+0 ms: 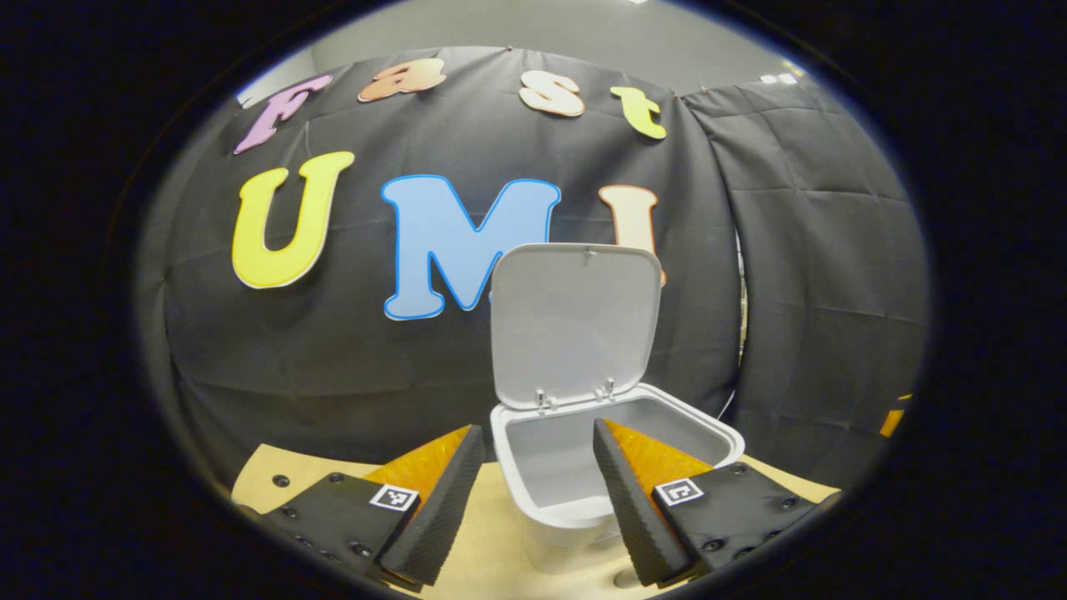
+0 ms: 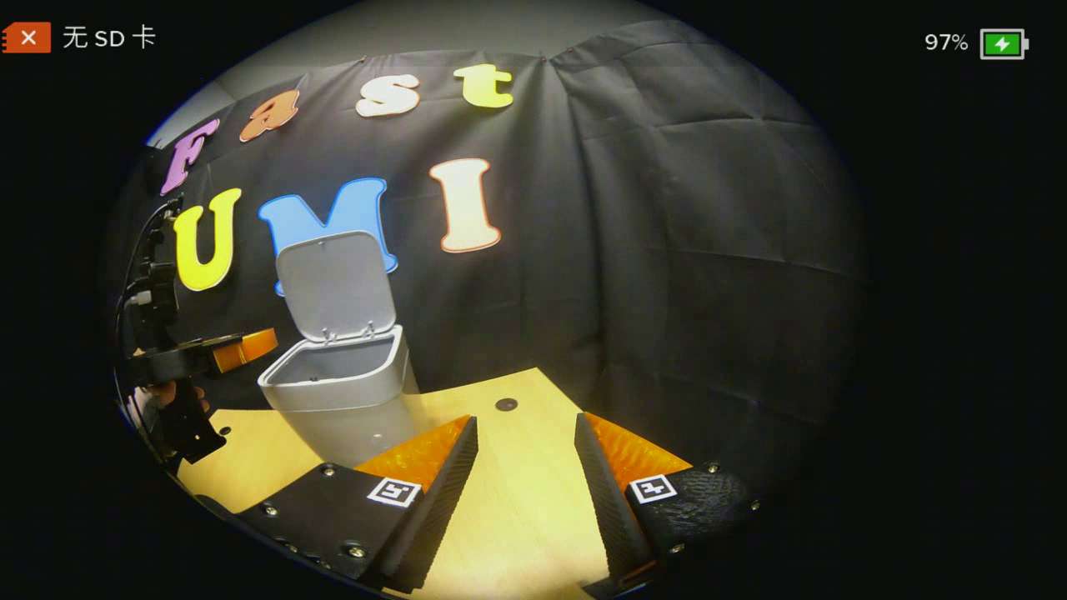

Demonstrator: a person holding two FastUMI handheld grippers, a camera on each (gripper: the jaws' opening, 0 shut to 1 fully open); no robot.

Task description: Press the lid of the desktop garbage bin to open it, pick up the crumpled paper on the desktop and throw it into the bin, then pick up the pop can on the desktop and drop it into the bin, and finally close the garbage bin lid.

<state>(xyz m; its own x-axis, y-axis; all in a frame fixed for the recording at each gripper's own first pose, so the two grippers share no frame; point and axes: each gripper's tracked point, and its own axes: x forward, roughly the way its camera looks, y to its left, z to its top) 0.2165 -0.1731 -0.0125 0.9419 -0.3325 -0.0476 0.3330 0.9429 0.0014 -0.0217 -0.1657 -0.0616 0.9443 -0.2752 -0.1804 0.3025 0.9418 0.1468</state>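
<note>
Small white plastic desktop bin (image 1: 546, 467) standing near the back edge of the pale wooden desk (image 2: 517, 500), close to the black cloth wall (image 2: 667, 250). White hinged lid (image 1: 575, 321) flipped right up, standing nearly vertical on its two hinges at the bin's back rim. Inside of the bin as far as visible: bare grey walls, bottom hidden behind the front rim.

Left gripper (image 1: 538, 500) hovering just in front of the bin, fingers spread wide apart with nothing between them, right finger overlapping the bin's mouth in the left gripper view. Same gripper (image 2: 225, 350) seen side-on in the right gripper view, just beside the bin's rim, a hand (image 2: 171, 396) on its handle and cables trailing up behind it.

Right gripper (image 2: 525, 492) also gaping, holding nothing, bare desk between its fingers, well off to the bin's side. Small dark round hole (image 2: 506, 404) in the desk top ahead of it, nothing else in the way.
</note>
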